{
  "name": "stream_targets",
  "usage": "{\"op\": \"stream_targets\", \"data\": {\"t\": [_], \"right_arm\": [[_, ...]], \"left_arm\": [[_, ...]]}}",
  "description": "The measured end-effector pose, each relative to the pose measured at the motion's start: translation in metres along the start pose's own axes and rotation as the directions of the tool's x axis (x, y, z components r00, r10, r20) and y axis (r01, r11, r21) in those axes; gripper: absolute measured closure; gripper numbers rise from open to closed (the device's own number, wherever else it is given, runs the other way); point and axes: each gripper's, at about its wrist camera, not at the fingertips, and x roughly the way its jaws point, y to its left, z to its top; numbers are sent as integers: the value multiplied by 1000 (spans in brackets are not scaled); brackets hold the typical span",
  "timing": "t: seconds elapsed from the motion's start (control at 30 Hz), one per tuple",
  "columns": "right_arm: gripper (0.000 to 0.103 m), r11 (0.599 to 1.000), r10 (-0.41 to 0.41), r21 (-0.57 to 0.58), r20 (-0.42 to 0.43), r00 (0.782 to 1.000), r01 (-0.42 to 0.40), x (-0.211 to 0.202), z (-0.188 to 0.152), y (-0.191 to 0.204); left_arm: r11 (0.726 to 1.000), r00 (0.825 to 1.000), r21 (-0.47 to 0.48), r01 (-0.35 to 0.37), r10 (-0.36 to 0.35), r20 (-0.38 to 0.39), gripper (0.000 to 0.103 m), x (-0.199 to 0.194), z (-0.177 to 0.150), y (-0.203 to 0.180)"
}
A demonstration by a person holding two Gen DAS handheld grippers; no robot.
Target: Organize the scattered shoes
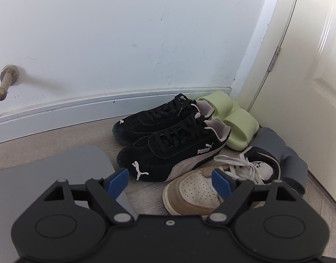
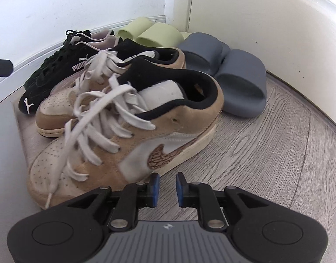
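In the corner sit two black sneakers (image 1: pixel 168 140), two tan sneakers (image 2: pixel 115 135), four slides; both claws spread.

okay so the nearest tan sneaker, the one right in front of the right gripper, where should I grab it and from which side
I'd pinch the padded black collar at the heel of the nearest tan sneaker, coming down from above. The shoe stands upright, its opening faces up, and that rim looks thin enough for the right gripper. The loose white laces cover the front, so avoid that end.
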Motion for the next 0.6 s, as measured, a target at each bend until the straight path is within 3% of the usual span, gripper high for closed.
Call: {"op": "stream_targets", "data": {"t": [0.1, 0.17, 0.23, 0.27, 0.37, 0.47, 0.6], "right_arm": [[78, 999, 25, 31, 33, 999, -26, -20, -4, -12], [60, 999, 26, 44, 66, 997, -29, -40, -11, -23], [25, 999, -4, 54, 103, 995, -2, -65, -23, -36], [19, 998, -21, 59, 116, 993, 14, -74, -27, -42], [14, 989, -102, 124, 126, 987, 86, -121, -44, -67], [0, 973, -141, 202, 144, 980, 110, -177, -61, -86], [0, 944, -234, 283, 222, 946, 167, -273, -91, -91]], "left_arm": [[999, 999, 33, 40, -39, -22, 16, -1, -5, -6], [995, 997, 65, 70, -67, -44, 16, -2, -9, -11], [985, 992, 124, 118, -112, -52, 16, -8, -15, -21], [978, 990, 159, 138, -131, -53, 16, -11, -19, -26], [952, 985, 254, 173, -162, -61, 16, -28, -30, -42], [921, 969, 302, 246, -241, -57, 16, -57, -39, -51], [837, 934, 426, 342, -352, -58, 14, -126, -56, -62]]}}
